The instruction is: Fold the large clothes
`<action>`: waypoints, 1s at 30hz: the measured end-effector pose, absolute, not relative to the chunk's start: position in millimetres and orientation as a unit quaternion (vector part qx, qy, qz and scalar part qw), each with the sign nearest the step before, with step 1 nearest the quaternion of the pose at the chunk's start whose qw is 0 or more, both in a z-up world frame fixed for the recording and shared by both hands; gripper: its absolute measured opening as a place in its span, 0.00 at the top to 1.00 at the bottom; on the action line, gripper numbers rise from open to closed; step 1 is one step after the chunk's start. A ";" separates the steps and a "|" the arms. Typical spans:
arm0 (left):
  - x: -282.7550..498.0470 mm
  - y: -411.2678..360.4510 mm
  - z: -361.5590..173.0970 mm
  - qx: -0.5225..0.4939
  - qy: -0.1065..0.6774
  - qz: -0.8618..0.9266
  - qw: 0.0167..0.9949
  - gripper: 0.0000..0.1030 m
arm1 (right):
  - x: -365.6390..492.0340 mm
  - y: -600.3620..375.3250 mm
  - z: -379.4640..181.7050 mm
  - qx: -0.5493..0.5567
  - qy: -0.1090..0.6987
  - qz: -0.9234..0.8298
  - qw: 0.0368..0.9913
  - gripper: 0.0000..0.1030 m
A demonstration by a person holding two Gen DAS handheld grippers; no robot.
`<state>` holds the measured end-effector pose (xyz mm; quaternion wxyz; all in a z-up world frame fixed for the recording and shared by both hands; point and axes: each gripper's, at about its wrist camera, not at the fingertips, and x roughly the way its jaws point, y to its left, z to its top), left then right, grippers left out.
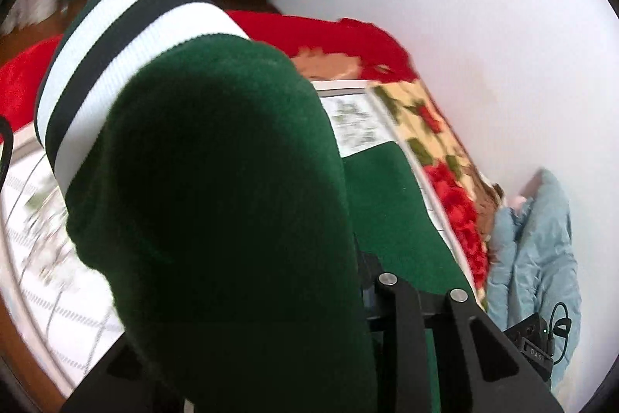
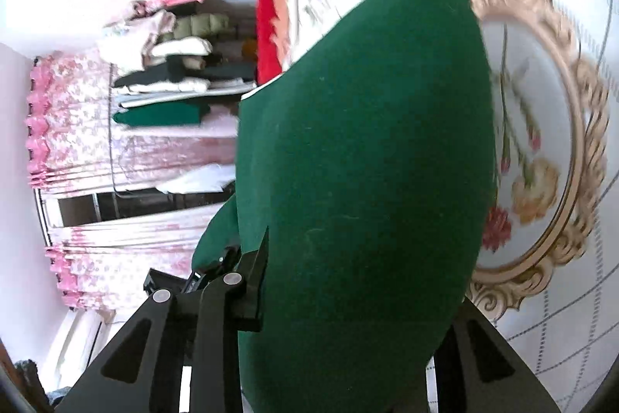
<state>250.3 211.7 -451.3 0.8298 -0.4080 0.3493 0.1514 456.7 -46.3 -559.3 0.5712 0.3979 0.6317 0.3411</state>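
Green sweater [image 1: 232,200] drapes over your left tool [image 1: 309,355] and right tool [image 2: 340,355], each clamped on it, lifting the fabric clear of the bed [image 2: 561,335] to fold.

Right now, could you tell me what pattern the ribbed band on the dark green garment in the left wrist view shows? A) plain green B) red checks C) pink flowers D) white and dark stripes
D: the ribbed band at the end of the green garment carries white and dark stripes.
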 end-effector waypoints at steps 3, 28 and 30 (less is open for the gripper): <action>296.6 193.7 -436.2 -0.400 0.347 0.124 0.839 0.75 | 490.9 -67.1 -530.7 0.408 0.611 0.333 0.591 0.69; 659.6 25.1 -577.4 -0.354 0.370 0.014 0.859 0.72 | 876.8 -274.5 -642.8 0.399 0.557 0.279 0.673 0.69; 658.5 19.0 -584.4 -0.334 0.389 0.014 0.859 0.67 | 878.0 -273.9 -657.9 0.393 0.569 0.280 0.665 0.65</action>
